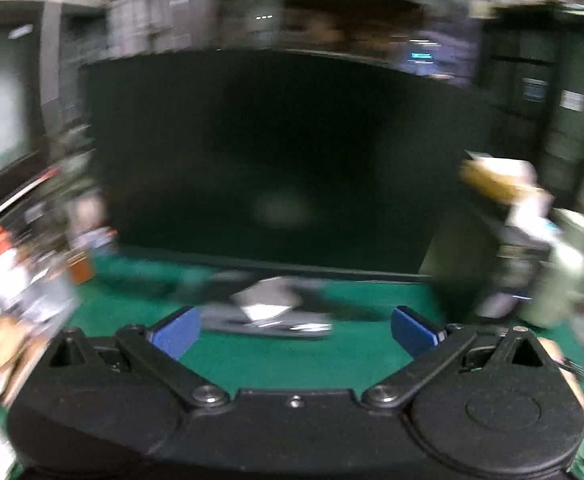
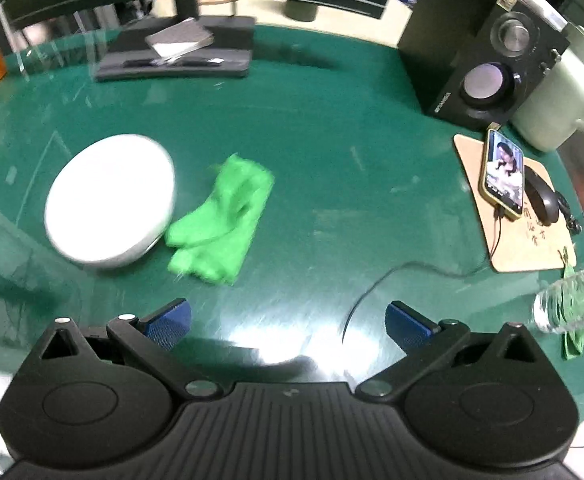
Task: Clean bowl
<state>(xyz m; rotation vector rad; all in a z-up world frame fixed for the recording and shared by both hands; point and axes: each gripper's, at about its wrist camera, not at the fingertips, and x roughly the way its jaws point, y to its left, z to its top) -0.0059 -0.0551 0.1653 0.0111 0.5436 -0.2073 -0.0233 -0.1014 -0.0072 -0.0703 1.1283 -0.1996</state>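
Right gripper [image 2: 288, 320] held above the green table [image 2: 331, 140], tilted down toward it, blue-padded fingers [image 2: 170, 322] spread wide with nothing between them

Left gripper [image 1: 295, 330] raised and aimed level at a dark monitor [image 1: 272, 152], fingers likewise wide apart and empty; view heavily blurred, clutter at both sides too smeared to name

White bowl [image 2: 110, 200] ahead and left of the right gripper, round and smooth, standing on the table; contents not readable through glare and blur

Crumpled bright green cloth [image 2: 220, 218] just right of the bowl, its left edge touching or nearly touching the bowl's side, soft and folded on itself

Glossy glass-like sheen over the table surface, streaked with reflections

Far right: tan mat [image 2: 519, 216] bearing a lit phone [image 2: 503, 174] and a dark mouse [image 2: 541, 200], both lying flat; boxy black speaker [image 2: 487, 56] behind them; pale green jug [image 2: 559, 100] beside the speaker

Grey monitor base [image 2: 176, 52] at the back with a notebook [image 2: 180, 38] lying on it
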